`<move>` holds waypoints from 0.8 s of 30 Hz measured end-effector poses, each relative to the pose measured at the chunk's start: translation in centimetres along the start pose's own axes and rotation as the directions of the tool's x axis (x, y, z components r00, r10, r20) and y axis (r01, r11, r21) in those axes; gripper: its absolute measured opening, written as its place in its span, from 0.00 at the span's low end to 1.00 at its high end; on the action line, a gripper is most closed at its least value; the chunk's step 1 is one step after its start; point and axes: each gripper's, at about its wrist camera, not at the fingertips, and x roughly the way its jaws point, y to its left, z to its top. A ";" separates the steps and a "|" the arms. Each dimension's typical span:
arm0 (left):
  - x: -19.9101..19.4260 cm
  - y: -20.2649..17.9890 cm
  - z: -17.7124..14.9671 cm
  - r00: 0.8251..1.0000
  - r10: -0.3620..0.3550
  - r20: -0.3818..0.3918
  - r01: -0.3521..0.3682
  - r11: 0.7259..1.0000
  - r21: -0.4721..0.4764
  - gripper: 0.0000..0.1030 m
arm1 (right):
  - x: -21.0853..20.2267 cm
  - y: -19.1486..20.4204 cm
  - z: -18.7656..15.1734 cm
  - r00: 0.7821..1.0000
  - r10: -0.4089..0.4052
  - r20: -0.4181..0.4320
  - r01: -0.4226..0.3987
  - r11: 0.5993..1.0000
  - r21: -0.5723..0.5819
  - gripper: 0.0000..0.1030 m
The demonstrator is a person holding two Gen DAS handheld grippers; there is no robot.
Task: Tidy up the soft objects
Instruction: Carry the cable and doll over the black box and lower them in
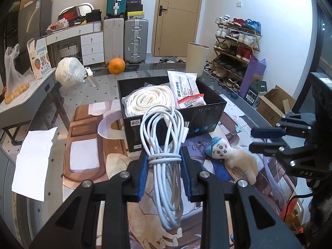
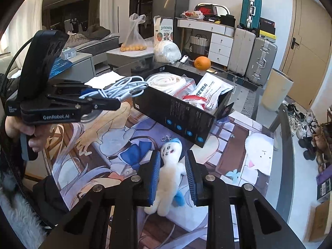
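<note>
White cable [image 1: 164,161] clamped in left tongs [image 1: 164,178]; right tongs [image 2: 172,178] open around plush doll [image 2: 168,178].

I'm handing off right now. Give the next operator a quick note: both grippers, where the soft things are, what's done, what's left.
Left gripper: shut on the white cable bundle, held in the air just short of the black box.
Right gripper: jaws open, straddling the plush doll, which lies on the printed mat; not gripped yet.
Done: white rope coil and white packets are in the box.
Left: drop the cable in the box, then close on the doll and box it too.
</note>
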 end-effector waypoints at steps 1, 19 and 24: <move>0.1 0.0 0.0 1.000 -0.005 -0.002 0.005 1.000 -0.002 0.26 | 0.3 -0.1 -0.1 1.000 0.007 -0.015 -0.007 1.000 0.006 0.24; -0.1 0.0 1.2 0.999 -0.032 0.025 0.032 0.999 -0.001 0.26 | 4.6 0.2 -1.6 0.996 0.001 -0.092 0.000 1.000 0.006 0.28; -0.2 0.1 2.6 0.998 -0.037 0.048 0.036 0.999 0.013 0.26 | 1.8 -0.6 -0.2 1.000 0.031 -0.001 -0.031 0.999 0.034 0.28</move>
